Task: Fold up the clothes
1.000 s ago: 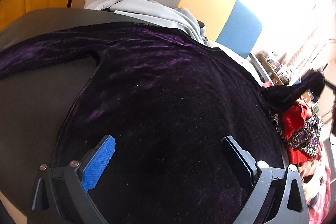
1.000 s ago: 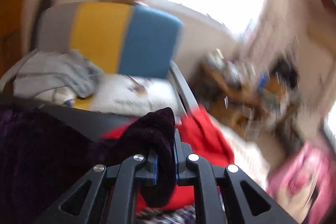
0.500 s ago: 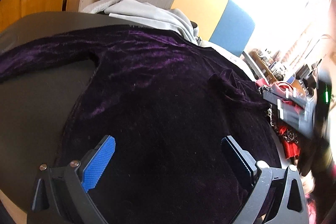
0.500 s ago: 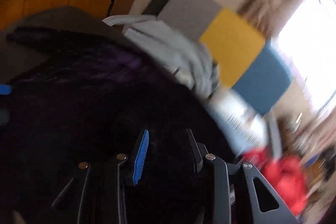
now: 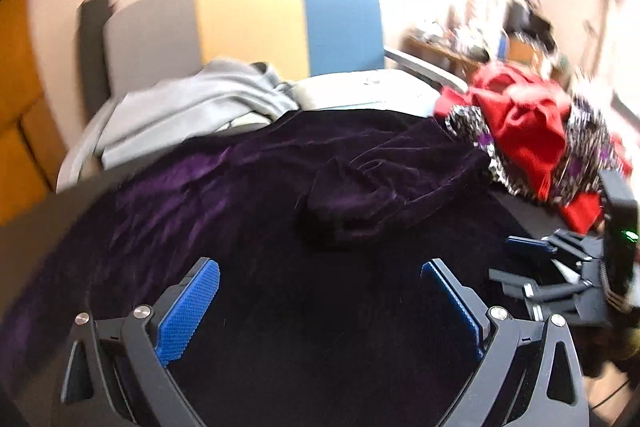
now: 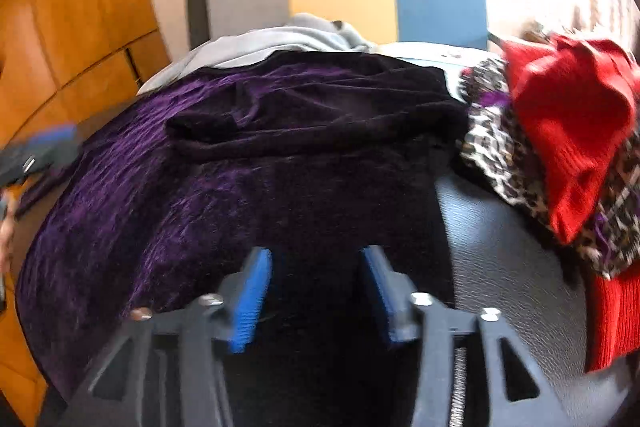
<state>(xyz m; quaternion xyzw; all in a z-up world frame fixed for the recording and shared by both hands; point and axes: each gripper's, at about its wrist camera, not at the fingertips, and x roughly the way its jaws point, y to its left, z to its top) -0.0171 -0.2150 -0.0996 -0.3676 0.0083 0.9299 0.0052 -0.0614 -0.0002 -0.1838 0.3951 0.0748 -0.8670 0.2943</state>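
A dark purple velvet garment [image 5: 248, 227] [image 6: 168, 187] lies spread over a black table [image 6: 500, 267]. One sleeve [image 5: 384, 183] [image 6: 304, 123] is folded back across its body and lies loose. My left gripper [image 5: 320, 291] hovers open over the garment's near part with nothing between its blue pads. My right gripper [image 6: 316, 291] is low over the garment's right edge; its jaws are opening and grip nothing. The right gripper [image 5: 516, 261] also shows at the right of the left wrist view. The left gripper [image 6: 40, 147] appears blurred at the left edge of the right wrist view.
A heap of red cloth [image 5: 520, 123] [image 6: 568, 115] and leopard-print cloth [image 6: 496, 155] sits at the table's right. Behind the table stands a chair [image 5: 248, 23] with a grey, yellow and blue back, holding a grey garment [image 5: 192, 107]. Wooden cabinets [image 6: 68, 27] stand at the left.
My right gripper carried the sleeve over the garment's body, let it go and came down with its jaws wider. My left gripper swung to the right and rolled, staying open.
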